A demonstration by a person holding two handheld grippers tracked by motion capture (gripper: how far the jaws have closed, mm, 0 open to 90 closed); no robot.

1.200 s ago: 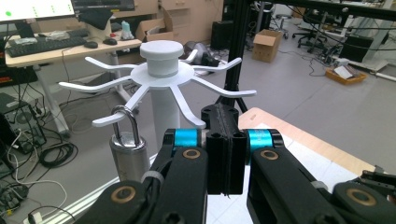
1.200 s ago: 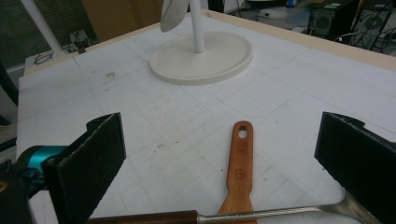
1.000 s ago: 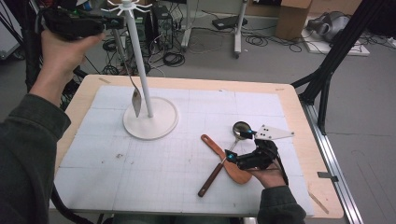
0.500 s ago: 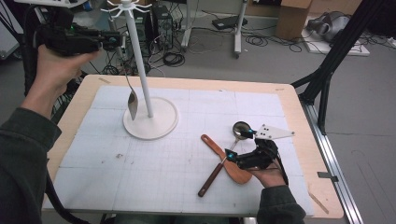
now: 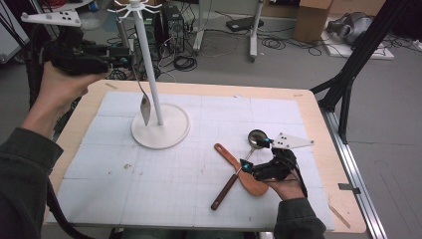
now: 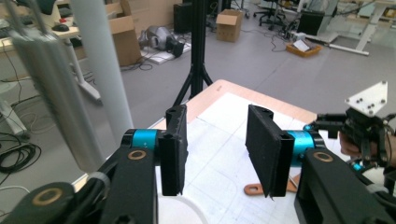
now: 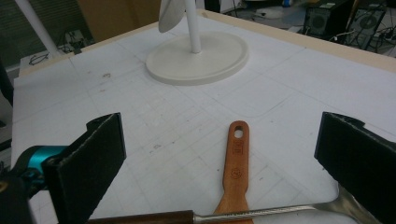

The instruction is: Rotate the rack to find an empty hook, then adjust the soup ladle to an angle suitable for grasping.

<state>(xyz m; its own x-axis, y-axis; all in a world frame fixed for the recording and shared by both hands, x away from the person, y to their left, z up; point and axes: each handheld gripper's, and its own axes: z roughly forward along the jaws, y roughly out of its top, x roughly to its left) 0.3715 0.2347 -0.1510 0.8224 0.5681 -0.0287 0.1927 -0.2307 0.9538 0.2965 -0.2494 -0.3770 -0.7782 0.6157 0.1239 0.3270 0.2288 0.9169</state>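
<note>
A white hook stand (image 5: 160, 130) rises at the back left of the mat, and a metal utensil (image 5: 145, 108) hangs from it beside the pole. My left gripper (image 5: 124, 56) is held high, just left of the pole. Its jaws have just been opening and are open, with nothing between them (image 6: 217, 144). On the right a wooden spatula (image 5: 239, 172) and a dark-handled ladle (image 5: 257, 138) lie crossed. My right gripper (image 5: 256, 152) stands open over them; in its own view (image 7: 229, 140) the spatula handle (image 7: 236, 168) lies between the jaws, untouched.
The white mat (image 5: 99, 184) covers a wooden table (image 5: 318, 119). Past the far edge are cables, a black tripod leg (image 5: 348, 74) and cardboard boxes (image 5: 311, 20). The stand's base (image 7: 201, 58) lies ahead of the right gripper.
My left hand has come down beside the stand's pole and the gripper's jaws have parted. The right gripper and the utensils on the mat have stayed put.
</note>
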